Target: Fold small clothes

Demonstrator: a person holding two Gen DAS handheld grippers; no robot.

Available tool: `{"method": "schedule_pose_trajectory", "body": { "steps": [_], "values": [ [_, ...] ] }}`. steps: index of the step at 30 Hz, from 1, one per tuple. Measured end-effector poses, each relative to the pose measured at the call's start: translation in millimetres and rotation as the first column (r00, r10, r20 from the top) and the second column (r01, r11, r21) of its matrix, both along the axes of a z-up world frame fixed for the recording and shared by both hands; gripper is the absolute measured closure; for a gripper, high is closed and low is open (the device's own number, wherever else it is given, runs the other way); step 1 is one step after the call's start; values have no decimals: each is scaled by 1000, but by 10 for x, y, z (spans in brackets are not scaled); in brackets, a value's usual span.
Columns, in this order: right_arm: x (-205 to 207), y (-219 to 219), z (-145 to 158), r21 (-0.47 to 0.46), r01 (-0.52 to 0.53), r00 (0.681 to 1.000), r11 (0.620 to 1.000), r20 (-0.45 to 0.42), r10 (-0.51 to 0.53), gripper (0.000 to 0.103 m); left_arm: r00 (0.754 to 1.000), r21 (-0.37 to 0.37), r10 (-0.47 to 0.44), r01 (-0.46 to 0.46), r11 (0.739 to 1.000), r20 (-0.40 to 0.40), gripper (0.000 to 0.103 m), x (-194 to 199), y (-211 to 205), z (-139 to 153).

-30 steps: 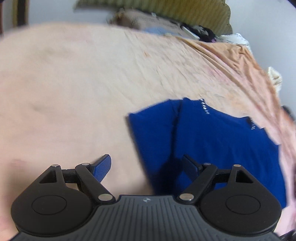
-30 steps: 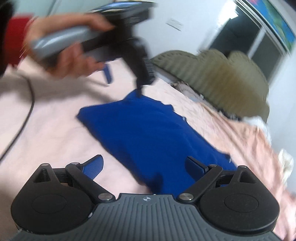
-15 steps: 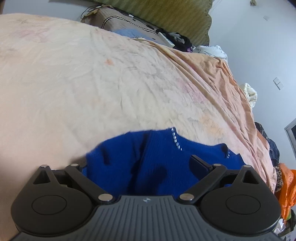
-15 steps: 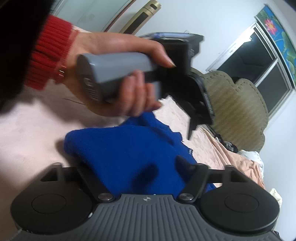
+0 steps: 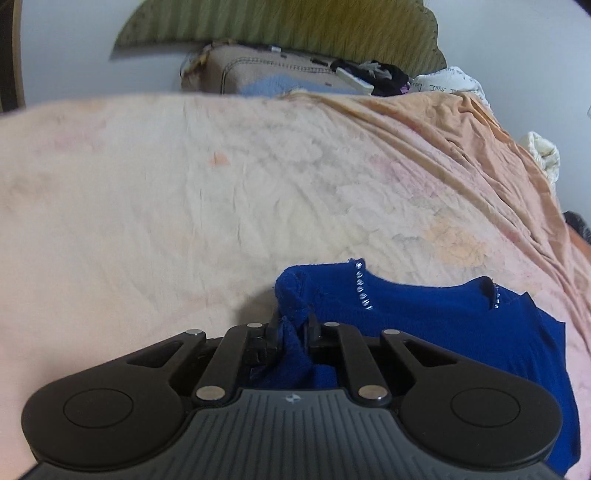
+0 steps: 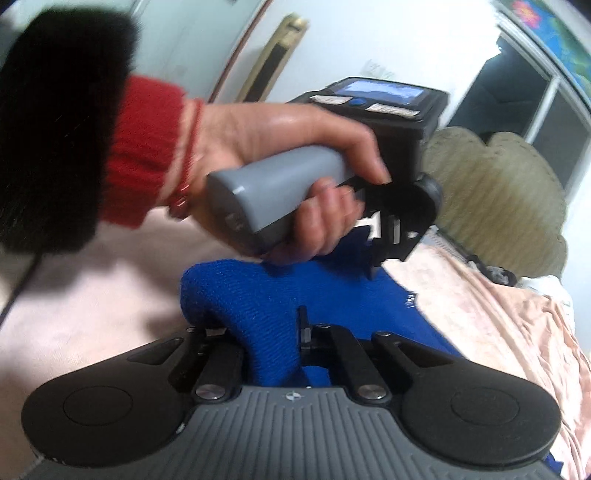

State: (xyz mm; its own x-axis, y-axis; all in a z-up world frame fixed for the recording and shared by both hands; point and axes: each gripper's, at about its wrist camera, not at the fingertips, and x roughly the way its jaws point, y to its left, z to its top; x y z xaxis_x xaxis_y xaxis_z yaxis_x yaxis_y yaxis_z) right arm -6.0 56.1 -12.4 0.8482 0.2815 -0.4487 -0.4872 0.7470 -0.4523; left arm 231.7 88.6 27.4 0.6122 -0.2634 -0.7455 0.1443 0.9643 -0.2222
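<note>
Bedroom; bed (image 5: 155, 206) under a rumpled peach sheet, olive scalloped headboard (image 5: 280, 22) against the far wall, cushion and loose items piled at its foot.

Left gripper (image 5: 293, 330): pinched tight on a bunched corner of the blue knit top (image 5: 424, 317), fabric visibly pushed up between the fingers. Right gripper (image 6: 275, 325): likewise clamped on a thick roll of the same top (image 6: 258, 291), one black finger showing at the right of the fold, the other buried under knit. Seen from the right wrist, left hand (image 6: 295, 166) wrapped around the grey handle, red cuff and dark fuzzy sleeve behind it, left gripper's nose down on the top's far edge.

Top itself: lying on the bed near its lower right part in the left view, rest of the garment spread flat, two short rows of small silver studs along the neckline edge. Gripped edge appears slightly raised off the sheet; cannot tell how far.

Step in hand, judged: edge secured at two points, start of a fold. Next move calls for lifting both corners together, keeping the span between them taut, carrying it across over the flat half, aligning edges before letting go. Risk: thick knit slipping unevenly, skewing the fold.
</note>
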Motion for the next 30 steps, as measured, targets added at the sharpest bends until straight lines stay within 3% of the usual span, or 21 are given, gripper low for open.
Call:
{"method": "schedule_pose_trajectory", "body": {
  "steps": [7,17,26,30],
  "values": [
    [-262,-635,316,155,102,991,983,73,-114,99,997,99,26,-34,995,77,94,-182,-524,411],
    [-428,-1799,463,379,254,960,890,14,-280,99,990,165,-68,48,985,120,95,-313,-1670,678],
    [-442,-2768,307,537,406,899,740,-87,-430,99,966,286,-233,193,939,112,95,-343,-2933,436],
    [-454,-3176,124,616,475,863,628,-188,-469,99,953,342,-288,241,908,94,95,-347,-3369,226]
  ]
}}
